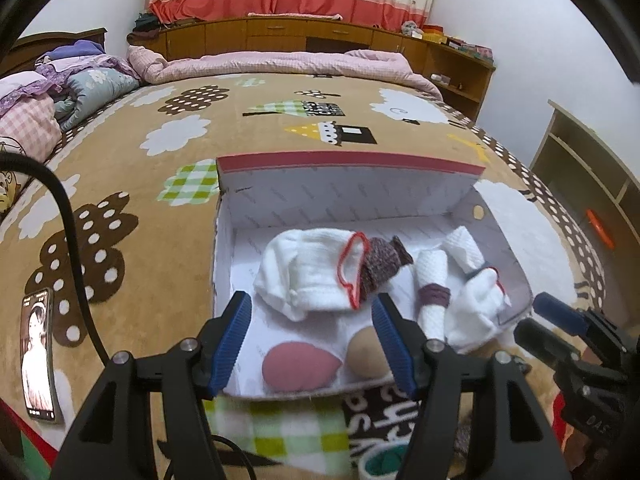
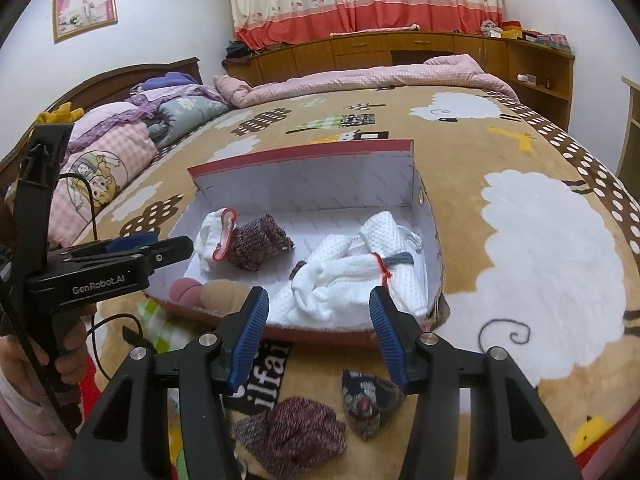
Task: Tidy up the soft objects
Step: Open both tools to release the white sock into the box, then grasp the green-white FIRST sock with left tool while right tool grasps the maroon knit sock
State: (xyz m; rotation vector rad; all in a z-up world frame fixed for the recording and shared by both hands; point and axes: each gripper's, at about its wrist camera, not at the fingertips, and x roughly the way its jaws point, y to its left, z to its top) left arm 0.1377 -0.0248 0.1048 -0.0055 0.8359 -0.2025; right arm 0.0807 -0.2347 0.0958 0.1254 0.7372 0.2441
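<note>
An open cardboard box [image 1: 348,184] with a white inside lies on the brown patterned bed blanket [image 1: 140,240]. It holds a white sock with red trim [image 1: 308,276], a maroon knitted sock [image 1: 380,268], a rolled white cloth with a maroon band [image 1: 432,292], a white cloth bundle [image 2: 344,280], a pink sponge [image 1: 300,368] and a tan one [image 1: 368,354]. My left gripper [image 1: 312,304] stands open above the box's near edge, nothing between its pads. My right gripper [image 2: 318,296] stands open just short of the white bundle. In front of the box lie a loose maroon sock [image 2: 292,432] and a dark patterned sock [image 2: 368,400].
A phone [image 1: 38,352] lies on the blanket at the left, next to a black cable [image 1: 72,240]. Folded quilts [image 2: 120,148] pile at the bed's head and far side. Wooden cabinets [image 1: 304,36] line the back wall; a shelf unit [image 1: 592,184] stands right.
</note>
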